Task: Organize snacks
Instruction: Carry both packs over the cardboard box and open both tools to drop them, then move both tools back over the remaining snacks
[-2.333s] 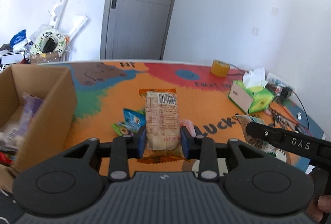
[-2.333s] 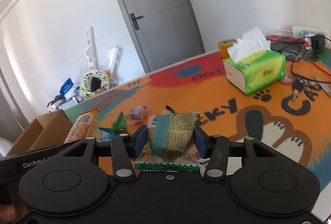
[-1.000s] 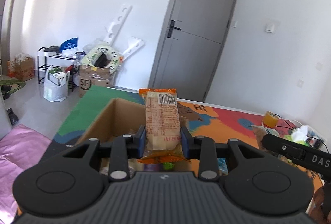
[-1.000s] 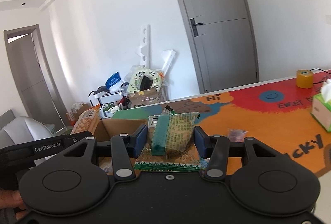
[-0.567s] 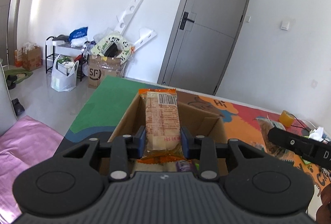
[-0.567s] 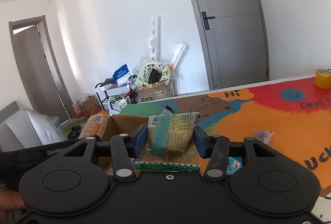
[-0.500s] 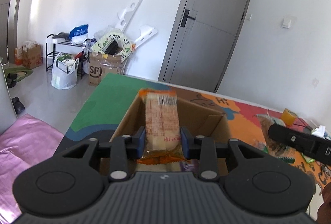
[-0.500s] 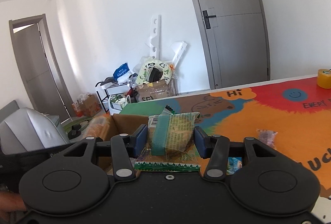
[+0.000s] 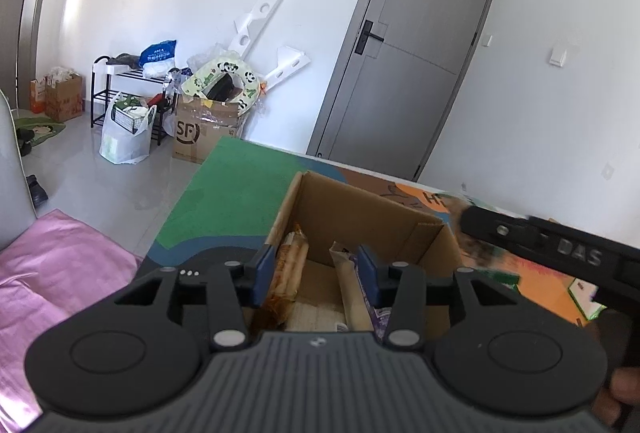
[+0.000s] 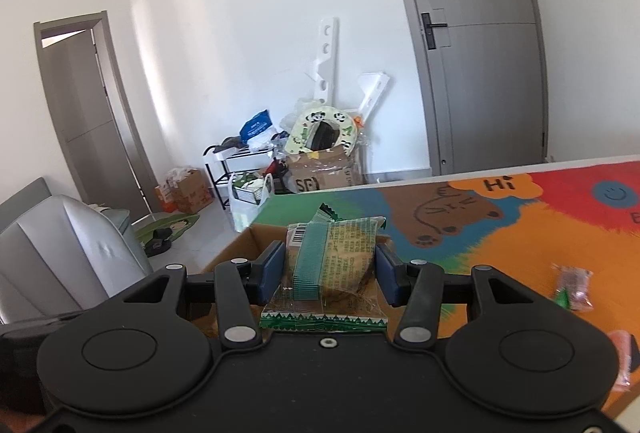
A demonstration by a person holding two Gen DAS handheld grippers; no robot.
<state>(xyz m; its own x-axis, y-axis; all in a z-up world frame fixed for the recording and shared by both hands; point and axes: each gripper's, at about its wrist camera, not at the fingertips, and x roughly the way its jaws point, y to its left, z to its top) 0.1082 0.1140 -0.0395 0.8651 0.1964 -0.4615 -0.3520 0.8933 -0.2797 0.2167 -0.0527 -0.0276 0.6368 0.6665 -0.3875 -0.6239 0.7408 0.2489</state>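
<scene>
While the left gripper (image 9: 316, 271) fingers, just opened, stand apart, the orange-ended biscuit pack (image 9: 286, 275) lies in the cardboard box (image 9: 360, 211), long axis pointing away. The right gripper (image 10: 329, 273) clamps a green-banded snack packet (image 10: 332, 265) above the box.

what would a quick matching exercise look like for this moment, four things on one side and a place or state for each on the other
Things:
1. left gripper
2. green-wrapped snack
3. orange-wrapped biscuit pack
4. small clear-wrapped candy

Places or states:
A. lying on the orange part of the table mat
B. clamped between the right gripper pads
C. jaws just opened, nothing pressed
D. dropped inside the cardboard box, against its left wall

Pairs: 1-C, 2-B, 3-D, 4-A
</scene>
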